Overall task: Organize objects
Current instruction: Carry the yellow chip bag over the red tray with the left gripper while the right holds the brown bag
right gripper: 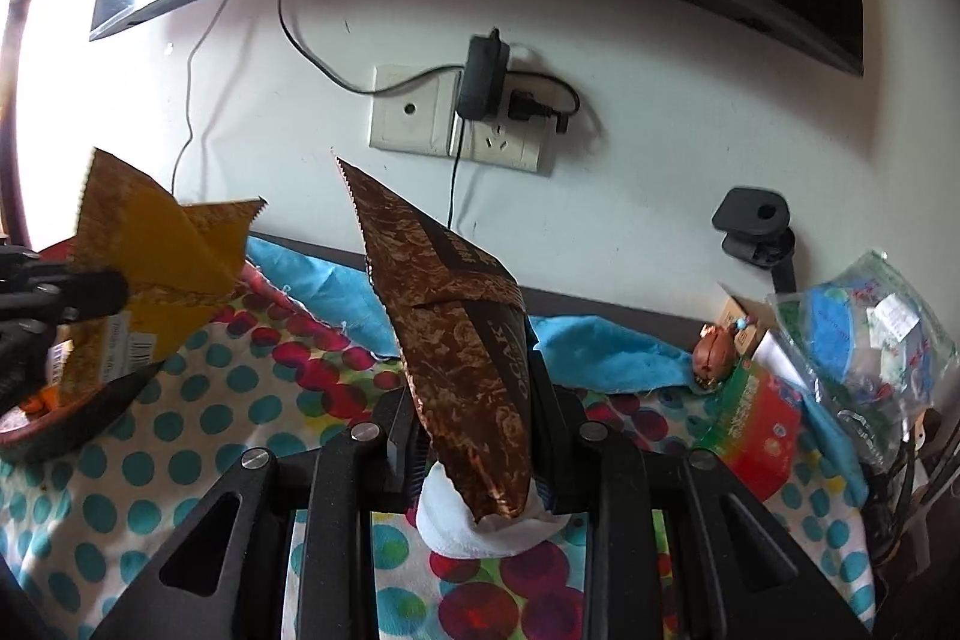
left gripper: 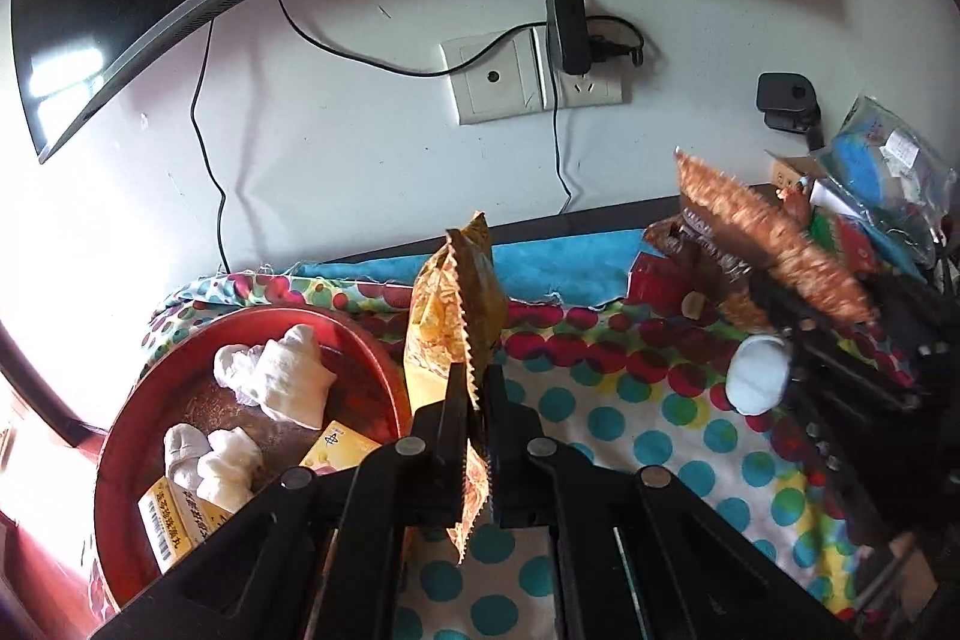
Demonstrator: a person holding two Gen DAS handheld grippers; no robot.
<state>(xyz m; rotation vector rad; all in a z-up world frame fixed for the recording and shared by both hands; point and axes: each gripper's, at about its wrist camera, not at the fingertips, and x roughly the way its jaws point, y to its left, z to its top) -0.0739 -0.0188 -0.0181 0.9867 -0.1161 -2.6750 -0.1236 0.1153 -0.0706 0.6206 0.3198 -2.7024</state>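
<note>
Now the left gripper (left gripper: 477, 388) has its two black fingers pressed together on the serrated edge of a yellow and gold foil snack packet (left gripper: 453, 316), which stands upright above the table covered with a white cloth with coloured dots (left gripper: 648, 436). Just to the left of this packet sits a round red tray (left gripper: 120, 460), and inside the tray lie two bundles of white rolled socks (left gripper: 282, 376) and small yellow cardboard boxes (left gripper: 174, 523). The right gripper (right gripper: 480, 436) is clamped on a brown foil packet with a shiny pattern (right gripper: 462, 340), which points up and away from the camera; under the lower end of this packet there is a white rolled sock (right gripper: 480, 532), lying between the fingers, and I cannot tell if the fingers also press it. From the right wrist view the yellow packet (right gripper: 150, 256) and the black tip of the left gripper (right gripper: 90, 295) appear far to the left of the brown packet. To the right of the brown packet stands a red and green cardboard box (right gripper: 756, 430), and beyond it a clear plastic bag with blue contents (right gripper: 864, 334). Behind the brown packet lies a blue fuzzy cloth (right gripper: 600, 346), and on the white wall are a white socket plate (right gripper: 456, 124) with a black adapter (right gripper: 483, 76).
</note>
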